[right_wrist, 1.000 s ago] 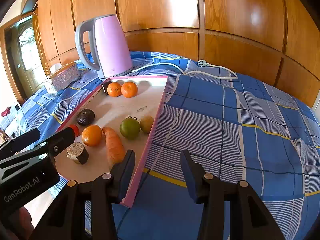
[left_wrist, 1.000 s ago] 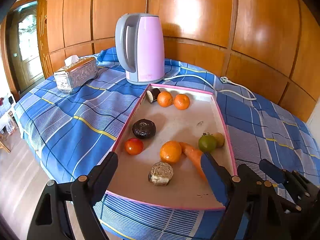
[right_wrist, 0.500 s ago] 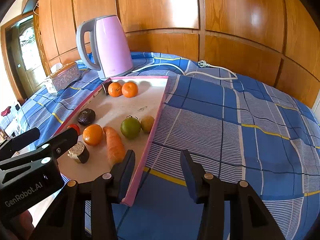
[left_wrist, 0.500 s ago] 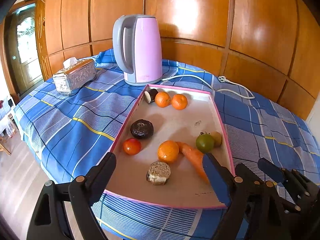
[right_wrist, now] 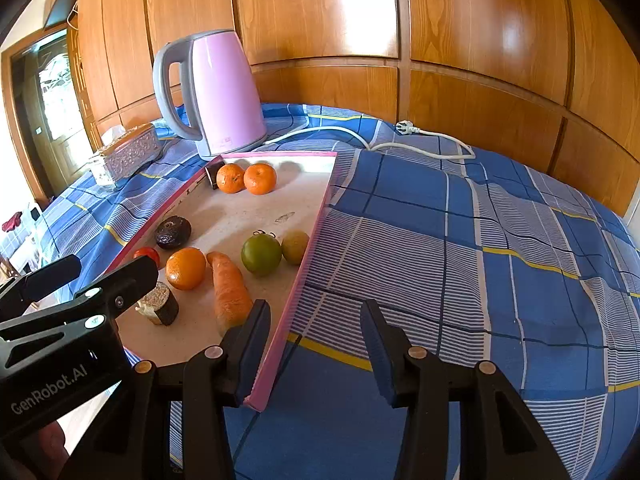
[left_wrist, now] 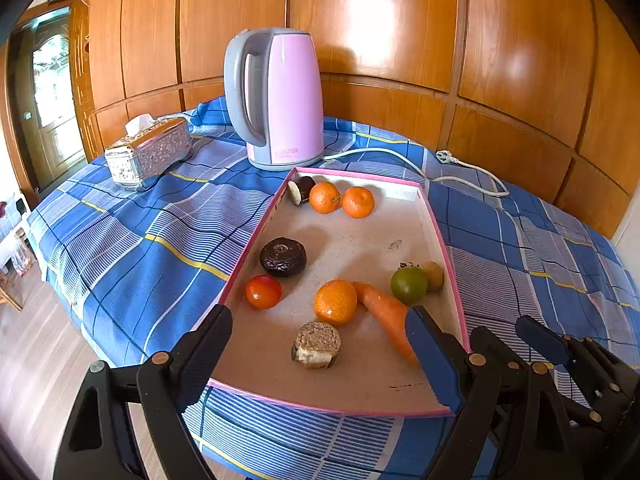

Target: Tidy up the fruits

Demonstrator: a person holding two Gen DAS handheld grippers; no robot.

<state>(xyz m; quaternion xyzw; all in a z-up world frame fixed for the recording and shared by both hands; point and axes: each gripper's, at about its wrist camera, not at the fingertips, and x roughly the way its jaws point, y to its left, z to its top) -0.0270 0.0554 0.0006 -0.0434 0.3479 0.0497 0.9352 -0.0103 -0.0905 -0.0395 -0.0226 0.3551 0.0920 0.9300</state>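
In the pink-rimmed tray (left_wrist: 434, 224), the task's fruits lie loosely spread rather than grouped: two mandarins (left_wrist: 342, 200) touch each other at the far end beside a dark cut piece (left_wrist: 301, 191); a third orange (left_wrist: 335, 301) rests against a carrot (left_wrist: 386, 322) nearer the camera; a green fruit (left_wrist: 409, 285) and a small yellowish fruit (left_wrist: 433, 275) sit together by the right rim; a red tomato (left_wrist: 263, 291) and a dark wrinkled fruit (left_wrist: 283, 257) lie close to the left rim; a brown cut piece (left_wrist: 317, 345) lies apart near the front. Everything is inside the tray — a layout that would fit either a sorting still under way or one already left as it is; the pictures do not settle which.

The left gripper (left_wrist: 320, 354) hangs over the tray's near edge, jaws spread wide and holding nothing, so the whole tray stays in its view. The right gripper (right_wrist: 316, 344) hovers over the tray's right front corner, jaws likewise parted and empty, one finger over the tray and the other over the cloth.

The tray rests on a tabletop covered by a blue checked cloth (right_wrist: 460, 248). Behind it stand a pink kettle (left_wrist: 280, 100) with its white cord (right_wrist: 400, 138) trailing unplugged, and a silver tissue box (left_wrist: 150, 154) to the left. Glossy wood panelling (left_wrist: 400, 20) backs the scene — a door (left_wrist: 52, 92) shows at far left.
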